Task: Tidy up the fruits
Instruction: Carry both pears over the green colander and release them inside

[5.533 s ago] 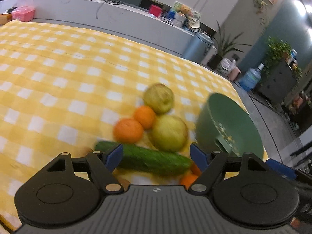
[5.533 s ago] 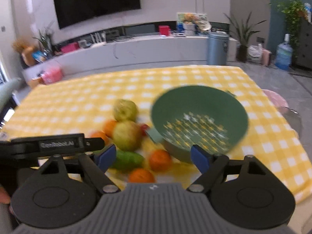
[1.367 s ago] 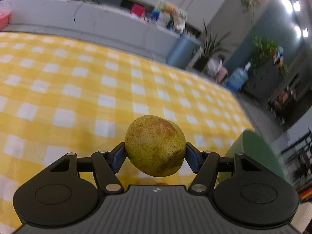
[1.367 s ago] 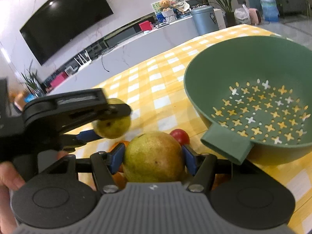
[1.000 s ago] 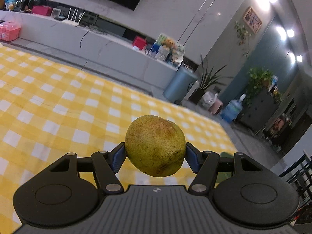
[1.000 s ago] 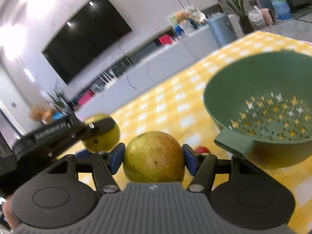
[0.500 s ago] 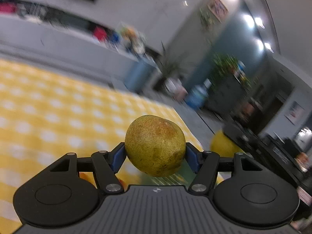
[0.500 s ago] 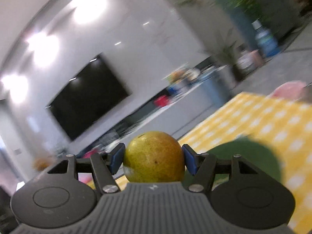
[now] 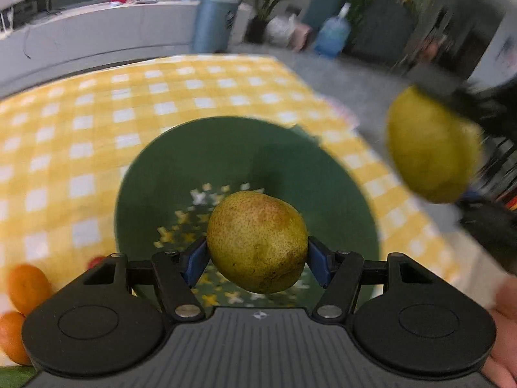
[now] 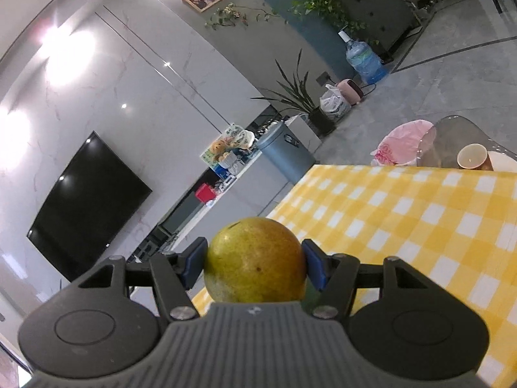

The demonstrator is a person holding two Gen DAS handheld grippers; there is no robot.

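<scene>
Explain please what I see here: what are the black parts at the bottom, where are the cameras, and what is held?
No robot is here. A person holds a pair of tongs in each hand, and each carries a wide-angle camera looking forward along its two fingers. The black parts are the tongs' own bodies.

The left view looks down at a table with a yellow checked cloth. The left tongs grip a pear above a green colander, which looks empty. Two oranges lie at the left edge. Blurred at the right is the second pear, held by the other tongs.

The right view looks more level, into the room. The right tongs grip that second pear over the cloth.
</scene>
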